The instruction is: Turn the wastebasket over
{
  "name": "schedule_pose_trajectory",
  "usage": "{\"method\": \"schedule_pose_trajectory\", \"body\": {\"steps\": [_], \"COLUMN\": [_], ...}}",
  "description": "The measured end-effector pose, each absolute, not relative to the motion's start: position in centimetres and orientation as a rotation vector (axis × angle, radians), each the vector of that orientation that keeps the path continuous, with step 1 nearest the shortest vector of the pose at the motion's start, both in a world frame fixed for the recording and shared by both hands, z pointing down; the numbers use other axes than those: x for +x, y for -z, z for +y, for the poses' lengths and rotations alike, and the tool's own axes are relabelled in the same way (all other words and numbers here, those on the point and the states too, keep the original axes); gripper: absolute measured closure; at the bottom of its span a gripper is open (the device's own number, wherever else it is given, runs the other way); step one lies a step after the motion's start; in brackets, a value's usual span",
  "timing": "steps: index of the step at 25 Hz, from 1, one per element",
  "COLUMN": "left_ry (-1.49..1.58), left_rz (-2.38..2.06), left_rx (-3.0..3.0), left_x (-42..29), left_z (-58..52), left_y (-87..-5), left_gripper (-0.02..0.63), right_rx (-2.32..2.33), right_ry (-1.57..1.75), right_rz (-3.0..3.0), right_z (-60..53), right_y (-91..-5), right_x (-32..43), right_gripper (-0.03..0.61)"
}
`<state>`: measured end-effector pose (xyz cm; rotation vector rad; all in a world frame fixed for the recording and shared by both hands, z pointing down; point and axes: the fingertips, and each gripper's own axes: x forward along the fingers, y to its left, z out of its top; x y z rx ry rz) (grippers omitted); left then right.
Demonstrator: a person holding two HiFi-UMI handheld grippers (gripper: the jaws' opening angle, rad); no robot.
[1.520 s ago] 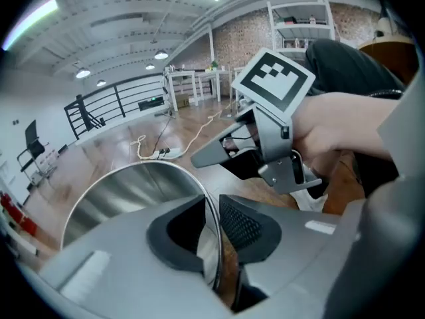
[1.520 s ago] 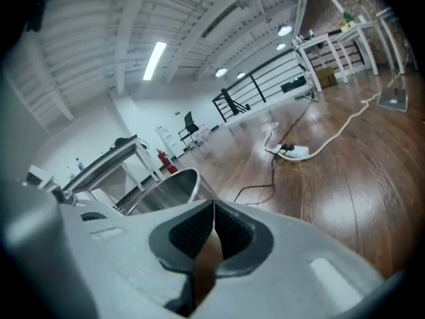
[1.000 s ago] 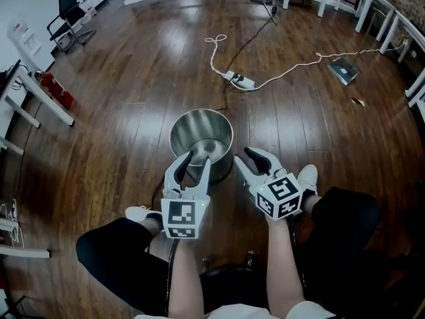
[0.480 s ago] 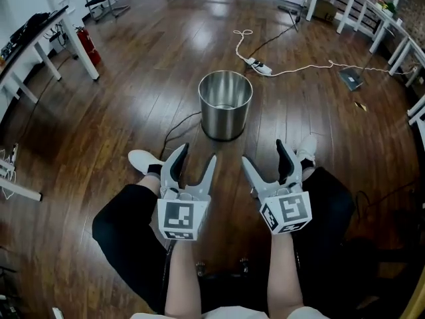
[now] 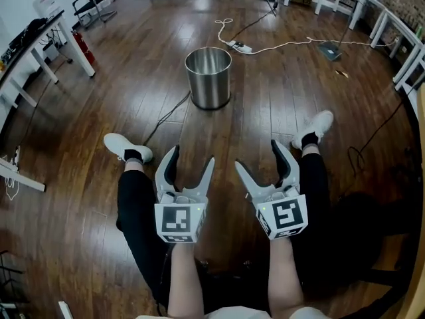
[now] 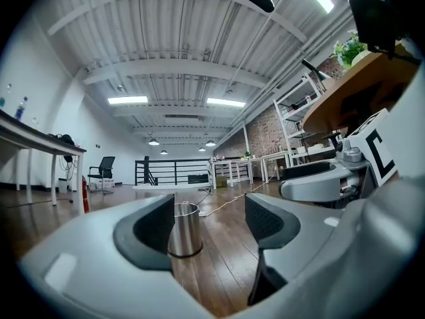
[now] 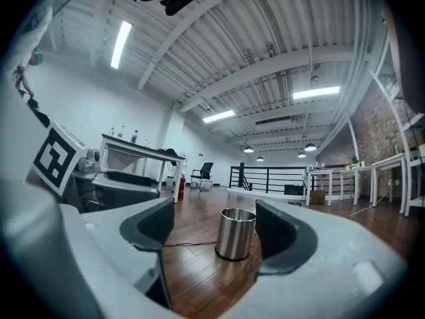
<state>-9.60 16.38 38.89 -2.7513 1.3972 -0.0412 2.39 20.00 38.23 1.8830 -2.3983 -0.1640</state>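
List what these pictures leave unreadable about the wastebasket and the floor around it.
- Inside of the wastebasket: both gripper views, its own wall hides it; head view, too small to tell if empty.
- Dark cable: head view, its far end is lost at the wastebasket's foot.
- Flat thing on the floor: head view, too small to name.

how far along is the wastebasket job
Done: the wastebasket stands by itself on the floor, open end up; whether that is the flipped state I cannot tell. In hand: nothing; the left gripper is opening its jaws, the right gripper is open, both empty. Left: if mouth-down is wanted, everything.
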Motion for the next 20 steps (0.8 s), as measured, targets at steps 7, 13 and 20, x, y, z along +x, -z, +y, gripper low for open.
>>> {"method": "schedule_pose_trajectory", "body": {"steps": [7,13,20], "left_ry": [0.016,-0.031,-0.083], "left_rz": [1.412,1.461,1.431], "left_rx": [-2.787,-2.74,-2.712], "left_x": [-12.3,-15.4,-15.8], "left_z": [24.2,27.9,30.8], "left_y": [-39.7,-38.0,-36.4], "left_gripper": [0.27,0.272,0.327], "right_rx": [1.911,1.969,1.99], "right_ry": [0.092,0.132,0.188], "right_rz": [-2.33,-2.293,-2.294], "right_z": [27.6,32.1,34.9], "right_y": [-40.0,-38.1,-36.0], "right_x": [0.6,-0.8,-1.6], "right_gripper": [0.215,0.215,0.215]}}
